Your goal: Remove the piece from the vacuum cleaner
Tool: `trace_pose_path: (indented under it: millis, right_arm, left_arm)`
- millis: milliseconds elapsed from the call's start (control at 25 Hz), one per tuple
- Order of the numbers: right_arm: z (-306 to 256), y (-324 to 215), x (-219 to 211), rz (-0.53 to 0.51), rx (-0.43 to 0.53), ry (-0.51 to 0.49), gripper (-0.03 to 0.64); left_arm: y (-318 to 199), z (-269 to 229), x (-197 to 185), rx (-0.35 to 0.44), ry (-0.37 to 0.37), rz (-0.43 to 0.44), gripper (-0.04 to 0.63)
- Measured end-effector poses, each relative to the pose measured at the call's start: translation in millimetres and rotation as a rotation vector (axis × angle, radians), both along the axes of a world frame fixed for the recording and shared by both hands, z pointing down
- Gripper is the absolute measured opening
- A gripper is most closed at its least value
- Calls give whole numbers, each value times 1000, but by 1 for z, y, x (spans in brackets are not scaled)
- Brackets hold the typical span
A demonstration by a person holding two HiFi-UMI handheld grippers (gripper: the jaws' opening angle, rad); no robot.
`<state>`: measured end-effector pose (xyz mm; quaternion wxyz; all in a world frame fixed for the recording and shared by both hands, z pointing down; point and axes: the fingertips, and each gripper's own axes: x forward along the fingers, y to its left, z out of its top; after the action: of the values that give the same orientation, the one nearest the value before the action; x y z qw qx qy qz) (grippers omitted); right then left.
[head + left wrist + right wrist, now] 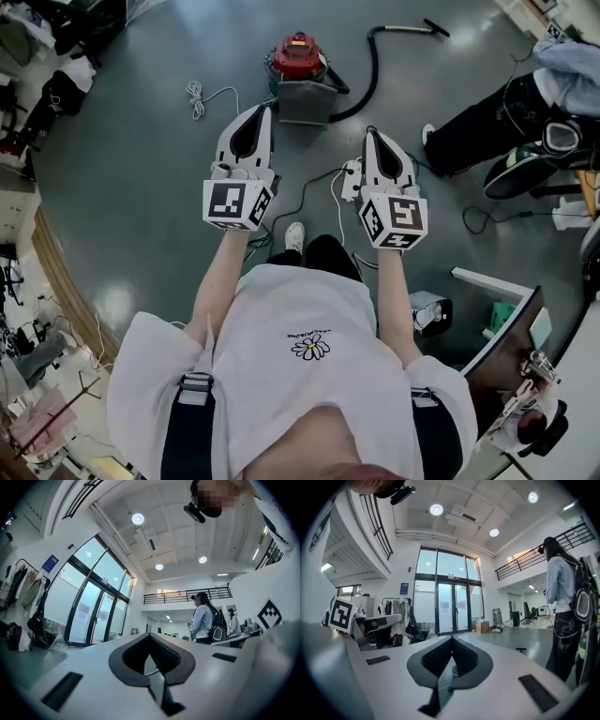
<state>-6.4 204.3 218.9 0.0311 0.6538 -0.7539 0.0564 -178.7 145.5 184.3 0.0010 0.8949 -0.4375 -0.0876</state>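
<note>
You stood with left gripper (pixel 266 110) and right gripper (pixel 372 134) both clenched on nothing, the red-topped canister vacuum cleaner (pixel 302 73) well ahead on the glossy grey floor (pixel 141 169) of a tall, glass-fronted hall; its black hose (pixel 373 70), likely the piece, looked light and bendy, best gripped at the stiff cuff by the canister

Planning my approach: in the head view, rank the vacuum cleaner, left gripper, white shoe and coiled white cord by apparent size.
1. left gripper, though it is nearest the camera.
2. vacuum cleaner.
3. white shoe and coiled white cord look alike; no ranking.
</note>
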Motion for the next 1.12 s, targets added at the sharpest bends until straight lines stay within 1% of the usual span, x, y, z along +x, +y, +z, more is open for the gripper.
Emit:
trace_pose_path:
  millis: [240, 400, 600, 840, 1040, 1120]
  right_arm:
    - [24, -49, 26, 6, -52, -52, 9]
    - [31, -99, 42, 5, -50, -61, 9]
    - [31, -158, 64, -45, -57, -63, 9]
    - [38, -233, 104, -94, -86, -76, 9]
    - [48, -278, 110, -125, -109, -60, 9]
    - [55, -300, 107, -144, -127, -42, 9]
  left_arm:
    - [-46, 20, 15, -43, -15, -12, 0]
    - [-88, 32, 29, -67, -30, -29, 0]
    - [-141, 32, 58, -69, -57, -35, 0]
    - [-208, 29, 101, -68, -69, -40, 0]
    - [-256, 35, 105, -78, -83, -62, 0]
    - [-281, 42, 106, -84, -102, -58, -1]
